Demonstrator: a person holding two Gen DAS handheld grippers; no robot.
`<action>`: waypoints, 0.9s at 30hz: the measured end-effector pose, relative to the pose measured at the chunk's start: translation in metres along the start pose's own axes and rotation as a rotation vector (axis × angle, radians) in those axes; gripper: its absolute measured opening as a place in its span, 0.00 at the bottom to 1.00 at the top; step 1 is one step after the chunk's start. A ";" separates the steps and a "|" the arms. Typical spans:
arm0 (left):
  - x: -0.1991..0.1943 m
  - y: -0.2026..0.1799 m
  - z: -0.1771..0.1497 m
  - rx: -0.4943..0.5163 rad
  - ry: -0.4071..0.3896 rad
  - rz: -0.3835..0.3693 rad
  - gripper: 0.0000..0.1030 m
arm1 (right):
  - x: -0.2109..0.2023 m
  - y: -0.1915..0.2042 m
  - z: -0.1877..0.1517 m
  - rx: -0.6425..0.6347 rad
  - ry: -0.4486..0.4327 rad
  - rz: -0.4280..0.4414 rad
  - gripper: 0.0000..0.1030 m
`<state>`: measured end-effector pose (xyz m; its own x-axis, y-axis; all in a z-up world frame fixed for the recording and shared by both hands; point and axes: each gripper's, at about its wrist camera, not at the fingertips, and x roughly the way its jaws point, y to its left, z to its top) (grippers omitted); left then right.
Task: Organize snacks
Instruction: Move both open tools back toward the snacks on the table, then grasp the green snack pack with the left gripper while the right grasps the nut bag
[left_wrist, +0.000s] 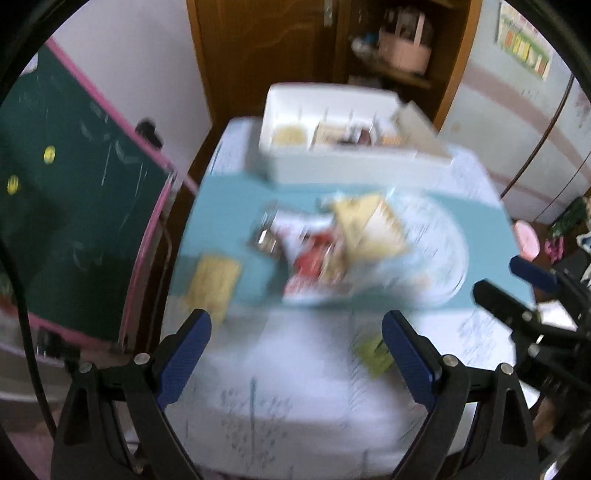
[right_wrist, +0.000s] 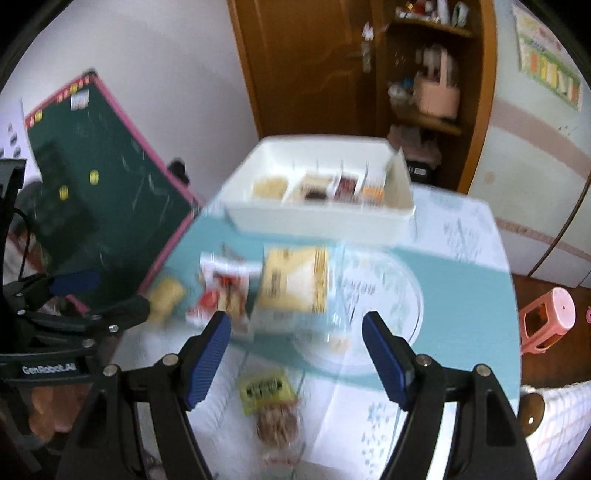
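Snack packets: loose cluster mid-bench, near white plastic divided bin (right_wrist: 317, 218) at far edge.
- Yellow-white flat box (right_wrist: 295, 284), red-white packet (right_wrist: 221, 291): touching, partly on clear round plate (right_wrist: 388, 295).
- Left hand-held gripper (left_wrist: 295, 332), right hand-held gripper (right_wrist: 295, 332): jaws apart, empty.
- Risk: crowded packets; one grab likely drags neighbour.
- Risk: grippers near each other, may collide.

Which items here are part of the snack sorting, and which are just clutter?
Job:
white bin
yellow box
red-white packet
small yellow packet
nut bag

Clutter:
chalkboard
pink stool
pink basket
glass plate
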<state>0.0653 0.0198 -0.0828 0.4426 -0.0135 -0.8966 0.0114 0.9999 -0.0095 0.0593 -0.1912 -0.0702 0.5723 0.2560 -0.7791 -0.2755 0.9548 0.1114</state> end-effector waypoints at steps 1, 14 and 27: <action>0.007 0.005 -0.010 0.000 0.021 0.012 0.90 | 0.008 0.001 -0.011 -0.006 0.033 0.004 0.72; 0.063 -0.002 -0.072 0.063 0.155 0.018 0.90 | 0.087 0.018 -0.107 -0.092 0.313 0.056 0.66; 0.099 -0.076 -0.048 0.238 0.196 -0.108 0.90 | 0.081 -0.007 -0.121 -0.055 0.256 0.054 0.41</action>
<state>0.0653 -0.0575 -0.1917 0.2467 -0.0950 -0.9644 0.2685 0.9629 -0.0262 0.0140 -0.1951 -0.2085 0.3434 0.2528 -0.9045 -0.3455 0.9295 0.1287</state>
